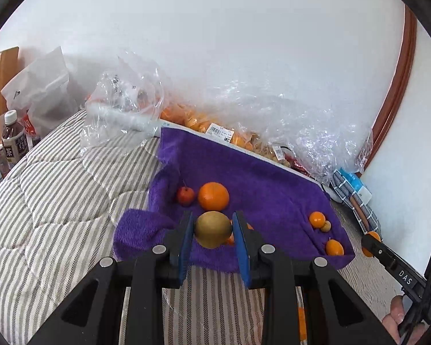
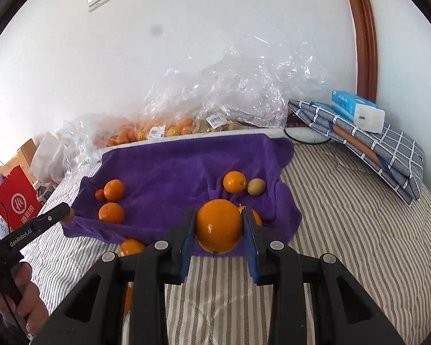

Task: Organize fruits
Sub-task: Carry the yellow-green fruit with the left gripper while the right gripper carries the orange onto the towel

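My left gripper [image 1: 212, 230] is shut on a brown-green pear [image 1: 212, 229] above the near edge of a purple towel [image 1: 258, 178]. Beyond it lie a large orange [image 1: 213, 196] and a small red apple [image 1: 186, 195]. At the towel's right lie two small oranges [image 1: 317, 219] [image 1: 334, 247] and a small tan fruit [image 1: 326, 226]. My right gripper [image 2: 219, 227] is shut on a large orange [image 2: 219, 225] above the towel's [image 2: 172, 166] near edge. Two oranges [image 2: 114, 190] [image 2: 111, 212] lie left, an orange [image 2: 234, 182] and a yellowish fruit [image 2: 256, 186] farther back. Another orange [image 2: 131, 247] lies on the bedspread.
The towel lies on a striped bedspread [image 1: 57, 201]. Clear plastic bags of fruit [image 2: 163, 129] line the wall. Folded checked cloth with a tissue pack [image 2: 356, 109] sits at the right. Bottles [image 1: 13, 141] and a red bag [image 2: 15, 201] stand at the left.
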